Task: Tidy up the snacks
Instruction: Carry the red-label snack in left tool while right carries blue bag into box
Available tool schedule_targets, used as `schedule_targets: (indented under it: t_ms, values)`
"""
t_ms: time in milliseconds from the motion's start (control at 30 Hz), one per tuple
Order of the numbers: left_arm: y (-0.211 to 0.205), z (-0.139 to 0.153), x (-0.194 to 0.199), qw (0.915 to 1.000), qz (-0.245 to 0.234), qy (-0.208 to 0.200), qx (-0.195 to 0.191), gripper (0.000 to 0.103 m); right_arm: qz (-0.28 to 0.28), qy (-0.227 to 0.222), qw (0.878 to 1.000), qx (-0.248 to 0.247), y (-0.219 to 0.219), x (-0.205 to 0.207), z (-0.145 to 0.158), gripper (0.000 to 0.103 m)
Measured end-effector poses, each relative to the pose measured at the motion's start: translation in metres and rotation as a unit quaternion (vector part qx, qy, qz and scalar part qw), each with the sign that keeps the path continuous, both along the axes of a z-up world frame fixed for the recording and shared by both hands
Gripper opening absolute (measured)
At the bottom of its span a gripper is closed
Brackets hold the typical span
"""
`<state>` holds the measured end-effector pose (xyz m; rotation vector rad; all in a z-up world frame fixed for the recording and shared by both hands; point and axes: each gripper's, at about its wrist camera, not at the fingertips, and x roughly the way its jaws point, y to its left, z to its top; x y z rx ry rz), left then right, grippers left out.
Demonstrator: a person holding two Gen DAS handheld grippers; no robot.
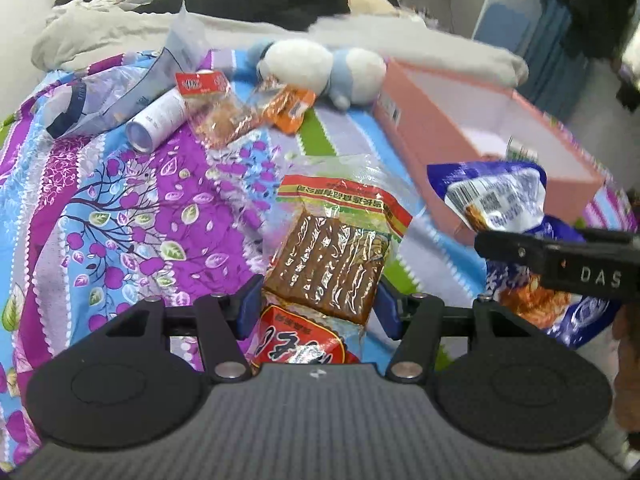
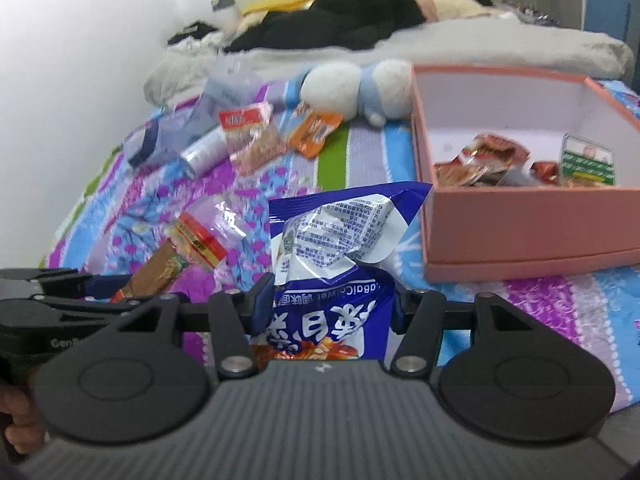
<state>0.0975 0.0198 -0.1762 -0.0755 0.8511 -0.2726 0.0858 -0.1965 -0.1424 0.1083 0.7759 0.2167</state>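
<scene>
Above the patterned bed (image 1: pixel 120 208), the left gripper's (image 1: pixel 316 304) jaws clamp a clear pack of brown bean curd (image 1: pixel 328 264), the right gripper's (image 2: pixel 326 300) a crinkled blue-white bag (image 2: pixel 340 240), near the pink box (image 2: pixel 520 232).

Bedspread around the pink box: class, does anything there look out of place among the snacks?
Yes. A white cylindrical bottle lies on its side beside the snack packets at the far left, and a white-and-blue plush toy sits behind the pink box. Neither looks like a snack.
</scene>
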Motion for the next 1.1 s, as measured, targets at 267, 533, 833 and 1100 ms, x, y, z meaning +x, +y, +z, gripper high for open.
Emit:
schedule_targets:
  t_ms: [267, 533, 833, 1100]
  values:
    - [-0.015, 0.027, 0.000, 0.9988, 0.004, -0.014, -0.048, 0.063, -0.023, -0.036, 0.999, 0.011, -0.018, -0.017, 0.032, 0.058]
    - [-0.041, 0.053, 0.022, 0.9962, -0.020, -0.025, -0.081, 0.063, -0.047, -0.069, 0.997, 0.005, -0.040, -0.016, 0.052, 0.058]
    - [-0.090, 0.092, 0.070, 0.9918, -0.067, -0.059, -0.092, 0.063, -0.085, -0.121, 0.989, -0.001, -0.077, 0.009, 0.077, 0.058]
    - [-0.139, 0.096, 0.126, 0.9909, -0.086, -0.041, -0.095, 0.063, -0.109, -0.118, 0.987, -0.004, -0.114, 0.054, 0.072, 0.058]
